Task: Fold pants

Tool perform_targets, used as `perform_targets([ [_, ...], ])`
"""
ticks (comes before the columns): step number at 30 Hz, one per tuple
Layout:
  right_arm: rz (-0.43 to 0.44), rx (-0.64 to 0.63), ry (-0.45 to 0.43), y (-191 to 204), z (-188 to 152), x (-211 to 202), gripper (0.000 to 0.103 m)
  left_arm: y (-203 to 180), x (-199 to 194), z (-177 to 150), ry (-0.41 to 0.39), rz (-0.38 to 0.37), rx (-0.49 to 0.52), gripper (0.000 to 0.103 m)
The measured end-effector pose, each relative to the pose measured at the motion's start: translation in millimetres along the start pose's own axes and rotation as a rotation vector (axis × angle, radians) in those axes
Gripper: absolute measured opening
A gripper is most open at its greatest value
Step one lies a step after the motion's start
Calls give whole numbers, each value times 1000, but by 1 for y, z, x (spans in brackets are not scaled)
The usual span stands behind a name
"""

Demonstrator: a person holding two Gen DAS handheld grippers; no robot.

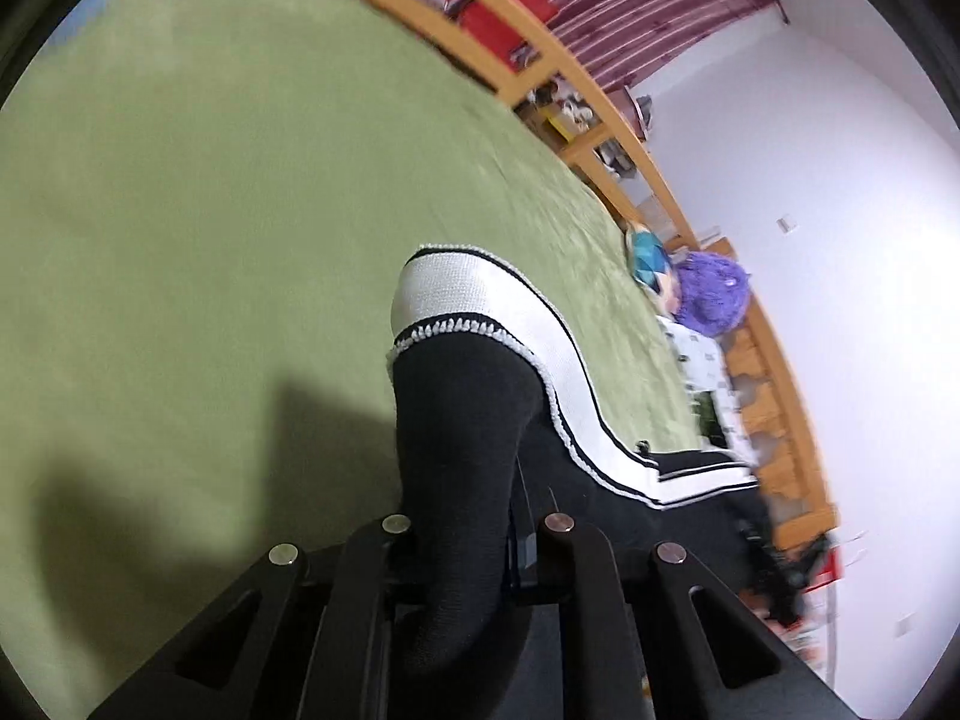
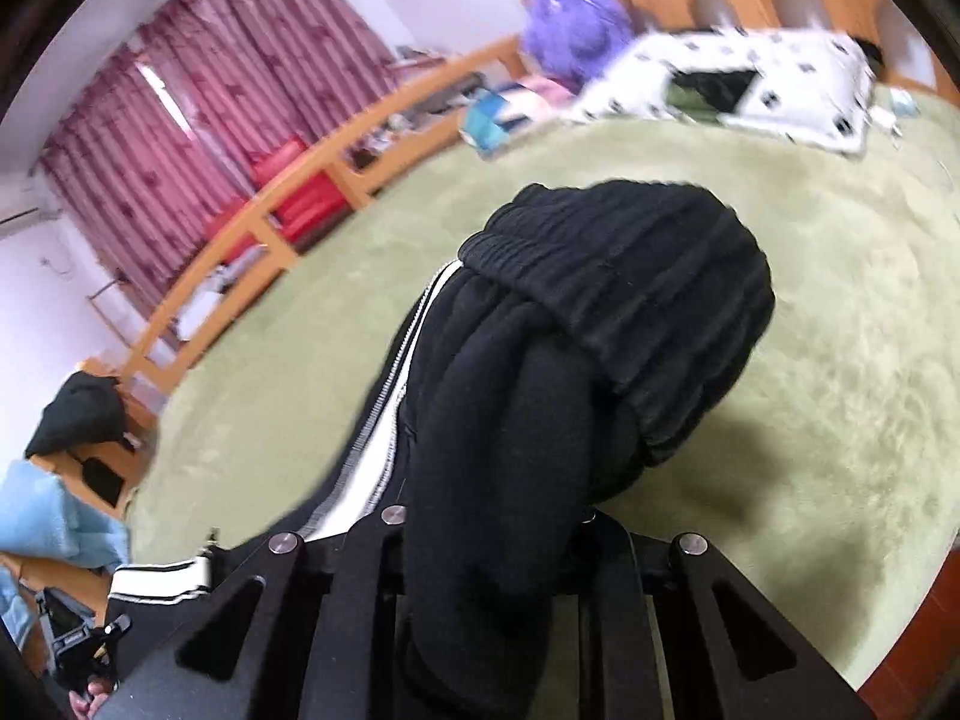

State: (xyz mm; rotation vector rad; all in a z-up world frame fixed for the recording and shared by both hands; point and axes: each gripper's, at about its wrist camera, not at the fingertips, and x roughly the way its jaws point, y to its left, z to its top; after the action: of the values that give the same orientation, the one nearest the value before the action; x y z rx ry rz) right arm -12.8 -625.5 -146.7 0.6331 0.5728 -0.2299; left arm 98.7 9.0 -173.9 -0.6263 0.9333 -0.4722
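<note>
Left gripper [image 1: 474, 531]: fingers closed on the hem end of the pants [image 1: 474, 420] — black knit bunched between the jaws, white cuff band with black trim hanging forward over the bed.
Right gripper [image 2: 492, 525]: clamped on the waist end of the pants [image 2: 576, 372]; ribbed elastic waistband [image 2: 630, 276] folds over in front of the jaws.
Pants position: held up above the green blanket [image 1: 210, 240], stretched between the two grippers; white side stripe [image 2: 366, 468] runs down toward the lower left in the right wrist view.
Blanket: green blanket [image 2: 840, 360] covers the bed, shadow under the fabric.
Surroundings: wooden bed rail [image 1: 600, 114], purple plush [image 2: 570, 24], patterned white pillow [image 2: 780, 72], striped red curtain [image 2: 198, 120] — both views blurred.
</note>
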Motion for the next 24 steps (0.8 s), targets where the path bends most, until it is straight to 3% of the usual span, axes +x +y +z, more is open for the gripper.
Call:
perform_targets([
  [6,114,-86,83,72,-43,13,18,55,-78,44,-90,129,-34,12],
  [10,83,-55,238,82,-84,62,22,87,-72,38,-11,188,-37,14],
  [12,4,-22,300,76,-99,78,30,101,-60,24,28,259,-44,22],
  [14,-10,26,372,64,-104,86,39,110,-54,15,55,310,-24,37],
  [15,-3,45,399,59,-106,85,42,113,-56,11,55,317,-14,40],
  [17,-40,20,416,57,-109,70,47,112,-67,2,27,352,-5,62],
  [19,-91,-50,413,62,-113,46,54,106,-80,-7,-6,365,19,63],
  [21,-114,-87,385,67,-119,21,54,97,-92,-19,-21,364,42,64],
  [24,-90,-147,360,92,-127,-6,54,94,-102,-36,-10,338,54,65],
])
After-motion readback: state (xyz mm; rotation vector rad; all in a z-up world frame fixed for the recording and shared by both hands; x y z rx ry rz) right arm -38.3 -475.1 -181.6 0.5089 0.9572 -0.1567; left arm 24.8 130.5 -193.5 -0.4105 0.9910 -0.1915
